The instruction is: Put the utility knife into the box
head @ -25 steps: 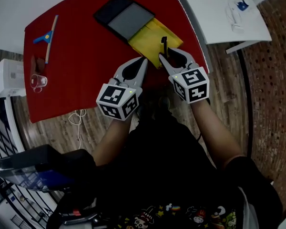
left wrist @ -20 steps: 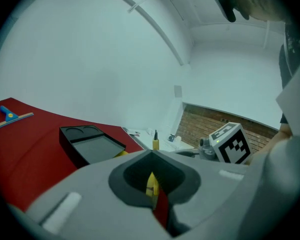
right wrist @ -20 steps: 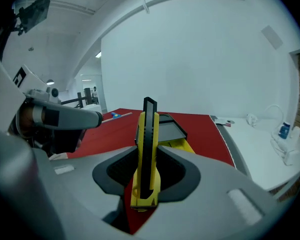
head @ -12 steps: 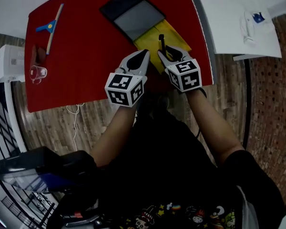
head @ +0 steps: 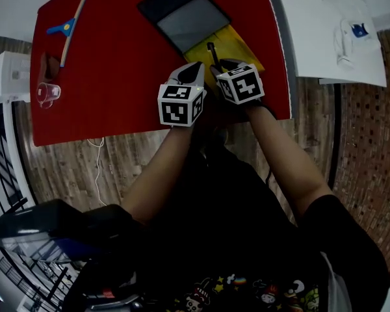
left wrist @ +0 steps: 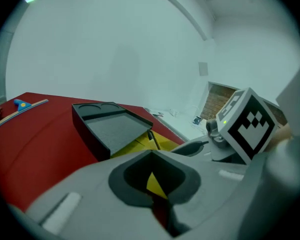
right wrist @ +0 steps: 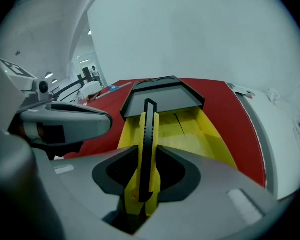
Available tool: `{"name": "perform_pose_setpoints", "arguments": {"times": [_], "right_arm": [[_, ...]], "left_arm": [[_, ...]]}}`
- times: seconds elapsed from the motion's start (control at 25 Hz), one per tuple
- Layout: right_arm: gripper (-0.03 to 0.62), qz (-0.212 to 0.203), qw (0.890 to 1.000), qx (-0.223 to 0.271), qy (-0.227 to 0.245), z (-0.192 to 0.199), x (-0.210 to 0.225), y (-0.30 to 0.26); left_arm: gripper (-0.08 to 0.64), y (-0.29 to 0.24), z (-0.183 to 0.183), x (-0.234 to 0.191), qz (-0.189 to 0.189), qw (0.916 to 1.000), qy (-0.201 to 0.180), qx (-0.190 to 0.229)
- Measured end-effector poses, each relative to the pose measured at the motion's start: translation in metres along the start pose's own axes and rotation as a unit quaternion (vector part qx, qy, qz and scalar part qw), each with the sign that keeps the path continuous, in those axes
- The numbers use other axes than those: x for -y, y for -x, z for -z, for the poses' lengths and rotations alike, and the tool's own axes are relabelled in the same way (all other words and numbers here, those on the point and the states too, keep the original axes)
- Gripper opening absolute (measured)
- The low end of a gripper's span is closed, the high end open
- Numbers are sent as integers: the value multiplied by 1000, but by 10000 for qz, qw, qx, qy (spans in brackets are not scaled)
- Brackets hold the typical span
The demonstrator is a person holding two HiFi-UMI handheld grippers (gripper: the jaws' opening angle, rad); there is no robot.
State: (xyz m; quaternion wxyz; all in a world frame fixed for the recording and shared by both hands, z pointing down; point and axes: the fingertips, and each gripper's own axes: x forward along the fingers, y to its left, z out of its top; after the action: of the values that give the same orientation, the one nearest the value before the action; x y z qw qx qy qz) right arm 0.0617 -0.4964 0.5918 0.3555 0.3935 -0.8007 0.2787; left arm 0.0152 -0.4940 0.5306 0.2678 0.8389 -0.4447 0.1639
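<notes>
Head view places both tools over the red tabletop [head: 117, 77], close to its near edge and right corner. Our right tool [right wrist: 146, 159] is clamped on the yellow-and-black plastic utility knife [right wrist: 149, 124], which stands on edge between the jaws and points out over the open yellow cardboard box [right wrist: 200, 129]. A black, grey-lined tray [head: 182, 18] overlaps the box's far end. Our left tool [head: 196, 67] sits just beside the right one, jaws together on nothing. We judge the pickup and approach done. What remains is lowering the knife into the yellow box and releasing it; we cannot tell whether it touches the box yet.
</notes>
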Motion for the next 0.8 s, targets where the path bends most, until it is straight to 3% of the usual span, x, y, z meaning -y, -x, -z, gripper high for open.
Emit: {"name": "perform_pose_setpoints", "arguments": {"times": [0.32,0.8], "right_arm": [[141,38,9983,-549,200,2,3,-16],[141,62,9952,-868,442,12,-2,-32]], "left_arm": [[2,-5,4,-9,-88,9999,45,-27],[2,-6,11,-16,-119,9998,107,-139]]}}
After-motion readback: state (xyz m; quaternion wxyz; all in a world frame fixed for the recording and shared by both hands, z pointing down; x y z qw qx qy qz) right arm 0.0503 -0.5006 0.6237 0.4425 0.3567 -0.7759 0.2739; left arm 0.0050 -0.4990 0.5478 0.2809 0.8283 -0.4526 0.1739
